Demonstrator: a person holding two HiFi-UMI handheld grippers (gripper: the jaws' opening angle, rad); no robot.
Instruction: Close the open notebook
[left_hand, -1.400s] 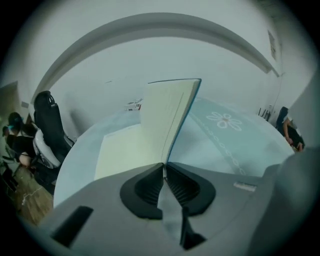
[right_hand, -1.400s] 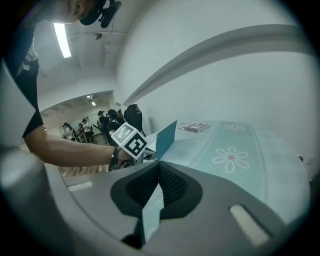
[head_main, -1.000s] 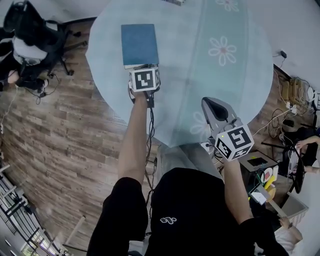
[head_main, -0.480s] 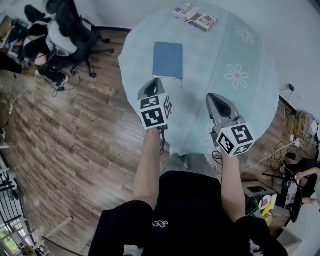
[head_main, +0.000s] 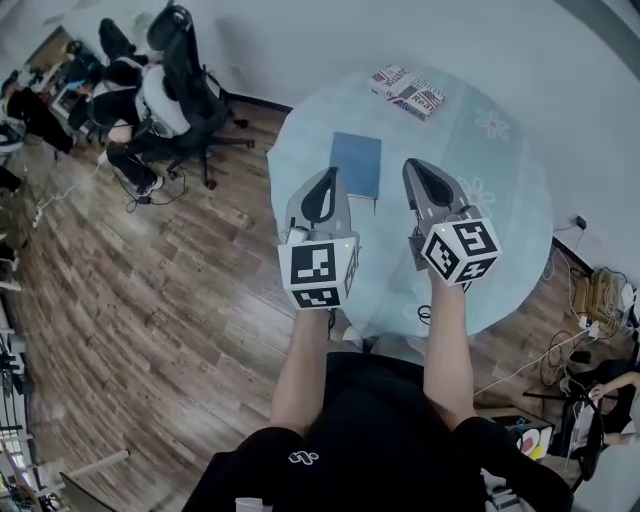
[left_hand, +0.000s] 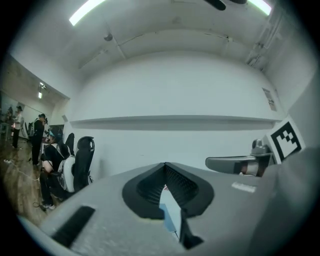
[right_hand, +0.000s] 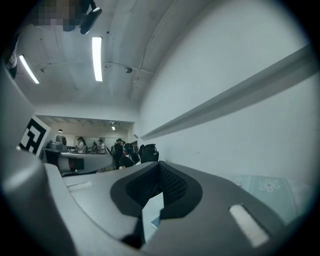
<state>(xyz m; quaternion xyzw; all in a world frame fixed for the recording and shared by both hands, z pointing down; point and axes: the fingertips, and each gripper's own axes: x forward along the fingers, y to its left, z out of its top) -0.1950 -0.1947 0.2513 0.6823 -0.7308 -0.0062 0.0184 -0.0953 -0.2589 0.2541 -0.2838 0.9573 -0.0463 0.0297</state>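
Okay, big change first: the view takes in far more of the room than a second ago, with floor, chairs (head_main: 185, 60) and the whole round table (head_main: 500, 200) in the head view. Both my grippers are up off the table and point level at the wall instead of down at the cloth.

A second ago the left gripper (head_main: 329, 172) sat right at the notebook's near edge. Now it is clear of it, well above, and the right gripper (head_main: 410, 164) has come up beside it.

The notebook (head_main: 356, 165) lies flat on the table, blue cover up, no pages showing. In the head view it sits between the two gripper noses, and nothing touches it. Magazines (head_main: 408, 92) sit at the far rim, well apart from it and untouched.

My read: the closing is done and this is the pull-back, so nothing is left but to park the hands.

Left fingers (left_hand: 147, 190): pressed together. They stood partly apart a second ago and have snapped closed since. Its own view shows the tips meeting with nothing pinched, only a sliver of cloth and blue cover far below through the slot behind the tips. The right gripper (left_hand: 235, 163) shows off to the side there, also level.

Right fingers (right_hand: 175, 187): tips meet too and nothing is held. The same kind of sliver of table shows under them, with a bit of the flowered cloth at the lower right.
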